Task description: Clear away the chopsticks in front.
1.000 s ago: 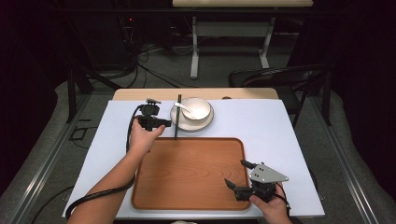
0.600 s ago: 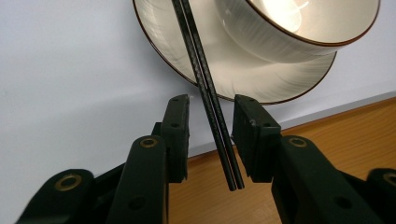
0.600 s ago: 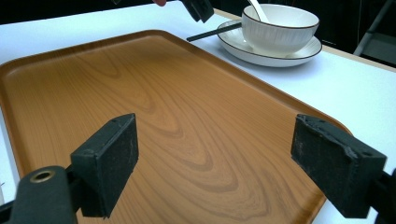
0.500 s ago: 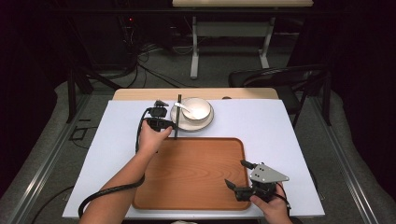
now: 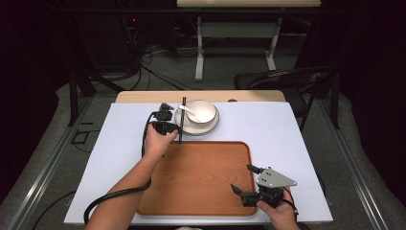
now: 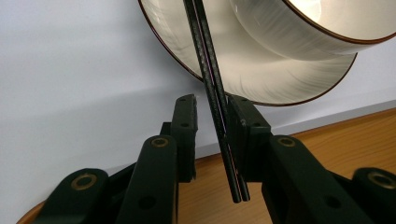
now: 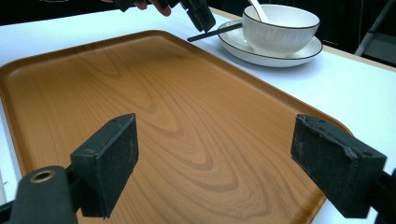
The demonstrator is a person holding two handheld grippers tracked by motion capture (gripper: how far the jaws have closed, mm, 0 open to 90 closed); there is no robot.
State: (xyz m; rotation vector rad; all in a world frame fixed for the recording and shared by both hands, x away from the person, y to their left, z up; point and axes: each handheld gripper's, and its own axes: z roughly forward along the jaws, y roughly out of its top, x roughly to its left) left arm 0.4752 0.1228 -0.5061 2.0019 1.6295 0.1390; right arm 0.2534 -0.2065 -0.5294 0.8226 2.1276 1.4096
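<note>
A pair of black chopsticks (image 5: 181, 120) lies along the left rim of a white plate (image 5: 213, 127) that holds a white bowl (image 5: 203, 111) with a spoon (image 5: 187, 111). My left gripper (image 5: 177, 130) reaches down at their near end. In the left gripper view the chopsticks (image 6: 212, 84) run between the jaws of the left gripper (image 6: 212, 105). The jaws have just been closing; the right pad is at the sticks and a gap remains on the left. My right gripper (image 5: 244, 178) is open over the wooden tray's (image 5: 191, 187) near right corner, nothing between the pads (image 7: 112, 154).
The tray (image 7: 163, 93) lies on a white mat (image 5: 268, 129) covering the table, just in front of the plate (image 7: 280, 53). The left gripper's cable (image 5: 115, 194) trails along the forearm off the near edge. A dark chair (image 5: 287, 81) stands beyond the table's far right.
The left hand has shifted right and down to the chopsticks, and its jaws have narrowed around them. The right gripper has stayed where it was.
</note>
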